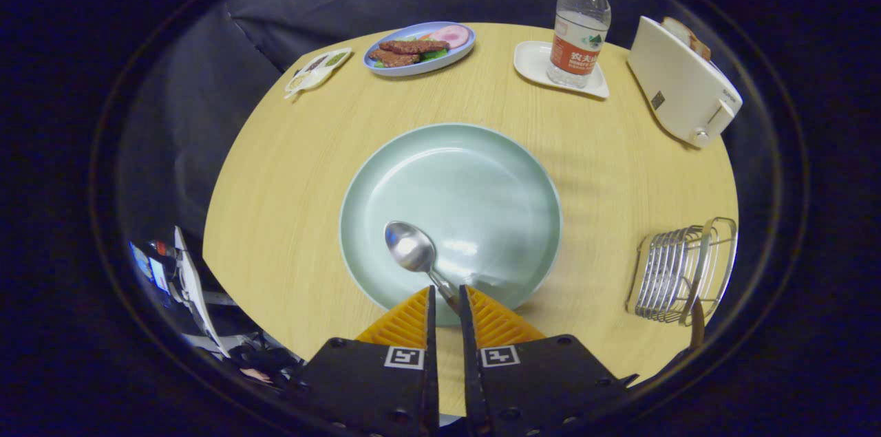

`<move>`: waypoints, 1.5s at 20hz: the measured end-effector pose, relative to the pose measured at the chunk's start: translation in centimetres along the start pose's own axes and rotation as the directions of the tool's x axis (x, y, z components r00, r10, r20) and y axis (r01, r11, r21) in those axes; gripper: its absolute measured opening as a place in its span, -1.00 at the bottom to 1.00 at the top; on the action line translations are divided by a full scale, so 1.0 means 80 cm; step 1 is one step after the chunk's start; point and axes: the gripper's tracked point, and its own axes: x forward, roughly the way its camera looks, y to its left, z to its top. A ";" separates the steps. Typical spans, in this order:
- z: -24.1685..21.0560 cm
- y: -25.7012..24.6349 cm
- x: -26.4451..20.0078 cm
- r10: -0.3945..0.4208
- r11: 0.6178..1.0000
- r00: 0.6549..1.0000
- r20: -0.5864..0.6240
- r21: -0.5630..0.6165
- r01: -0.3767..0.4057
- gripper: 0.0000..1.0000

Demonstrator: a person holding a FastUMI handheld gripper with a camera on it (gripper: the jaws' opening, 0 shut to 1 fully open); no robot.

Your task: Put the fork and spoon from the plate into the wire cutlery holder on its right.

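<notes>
A pale green plate [495, 162] lies in the middle of the round wooden table. My gripper [447, 299] is shut on the handle of a metal spoon [411, 249], whose bowl points out ahead of the fingers over the plate's near part. The spoon looks lifted a little above the plate. To the right of the plate, near the table's edge, stands the wire cutlery holder [678, 275], with a brown handle [697, 327] sticking up at its near side. Whether that handle belongs to the fork I cannot tell.
At the back of the table are a blue plate of food [420, 48], a small sauce dish [318, 69], a water bottle [579, 27] on a white tray [533, 62], and a white toaster [681, 82] at the far right.
</notes>
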 end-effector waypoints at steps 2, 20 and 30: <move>-0.001 -0.004 0.006 -0.020 0.999 1.000 -0.012 -0.039 0.019 -0.69; -0.017 -0.006 0.010 0.014 0.984 0.998 -0.057 -0.176 -0.024 -0.99; 0.001 -0.029 -0.090 0.190 0.973 0.974 -0.124 0.152 -0.171 -0.99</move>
